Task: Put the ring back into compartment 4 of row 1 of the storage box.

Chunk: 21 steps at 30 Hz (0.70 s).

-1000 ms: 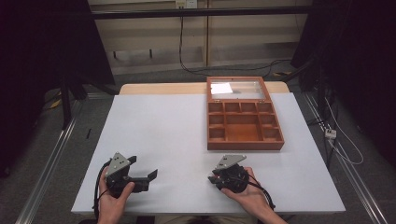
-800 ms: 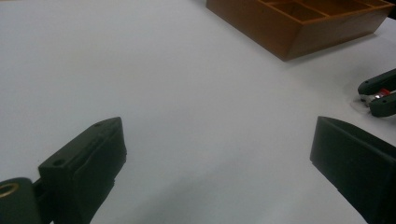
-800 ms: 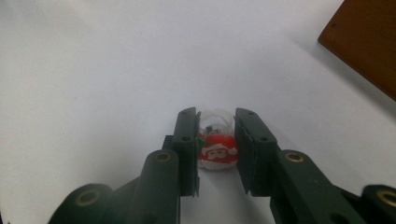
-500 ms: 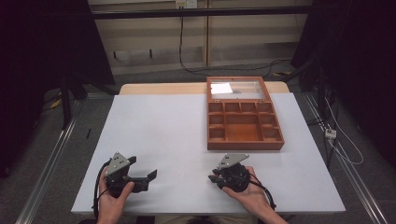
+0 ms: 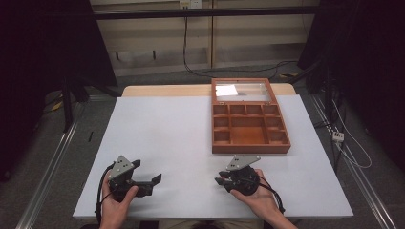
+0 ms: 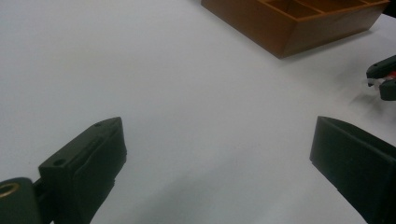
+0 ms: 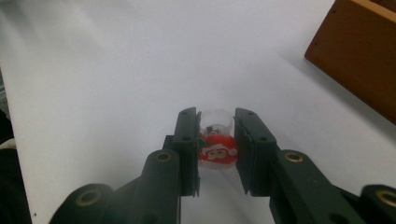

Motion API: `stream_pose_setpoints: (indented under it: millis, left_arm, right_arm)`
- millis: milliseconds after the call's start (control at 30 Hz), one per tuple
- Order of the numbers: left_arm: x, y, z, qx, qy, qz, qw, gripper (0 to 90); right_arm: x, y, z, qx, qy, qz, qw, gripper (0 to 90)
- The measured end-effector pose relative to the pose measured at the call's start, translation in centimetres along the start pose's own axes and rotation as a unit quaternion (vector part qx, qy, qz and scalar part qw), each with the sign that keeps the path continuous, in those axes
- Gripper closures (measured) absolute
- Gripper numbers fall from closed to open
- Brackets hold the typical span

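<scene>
Near the front edge of the white table (image 5: 191, 129), the right gripper (image 7: 215, 140) is clenched on a small clear capsule with a red Santa band (image 7: 216, 144). At near left, the left gripper (image 5: 152, 182) rests released, jaws wide apart. Beyond the right gripper sits an open wooden compartment box (image 5: 249, 125).

The worktop (image 5: 181, 133) is a white rectangular surface with a strip of pale wood along its far edge. On it, toward the far right, lies a brown wooden box (image 5: 249, 124) divided into small compartments, its glass-paned lid (image 5: 241, 90) opened back and lying flat over the wooden strip. The box's near wall faces the person's side. The white surface around the box is plain and unmarked.
</scene>
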State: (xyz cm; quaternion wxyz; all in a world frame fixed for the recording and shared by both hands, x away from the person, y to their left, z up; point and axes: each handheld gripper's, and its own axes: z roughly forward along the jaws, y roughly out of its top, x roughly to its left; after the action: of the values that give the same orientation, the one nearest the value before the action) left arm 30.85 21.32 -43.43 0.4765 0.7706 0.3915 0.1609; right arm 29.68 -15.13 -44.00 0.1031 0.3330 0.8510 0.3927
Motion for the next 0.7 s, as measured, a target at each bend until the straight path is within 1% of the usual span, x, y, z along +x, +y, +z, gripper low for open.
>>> stream_pose_setpoints:
  millis: [100, 167, 200, 300, 500, 700]
  left_arm:
    - [-0.1, 0.1, 0.0, -0.002, -0.002, 0.006, 1.0000, 3.5]
    - [-0.1, 0.1, 0.0, -0.006, -0.003, 0.003, 1.0000, 3.5]
    - [-0.1, 0.1, 0.0, -0.003, -0.001, 0.004, 1.0000, 3.5]
    - [0.0, 0.1, 0.0, -0.003, 0.000, 0.002, 1.0000, 3.7]
    - [0.0, 0.2, 0.1, 0.000, 0.000, 0.006, 1.0000, 3.7]
    - [0.1, 0.1, 0.1, 0.000, -0.001, 0.007, 1.0000, 3.8]
  right_arm:
    - [-0.2, 0.1, -0.3, -0.006, 0.005, 0.004, 1.0000, 71.6]
    - [-0.4, 0.1, -0.5, -0.010, 0.006, 0.001, 0.9999, 71.7]
    - [-0.3, 0.1, -0.7, -0.016, 0.012, -0.004, 0.9998, 71.7]
    - [-0.4, 0.1, -0.9, -0.018, 0.012, -0.004, 0.9998, 71.7]
    - [-0.8, 0.1, -1.4, -0.024, 0.008, -0.001, 0.9997, 71.7]
    - [-1.3, 0.3, -2.2, -0.037, 0.002, 0.006, 0.9993, 71.8]
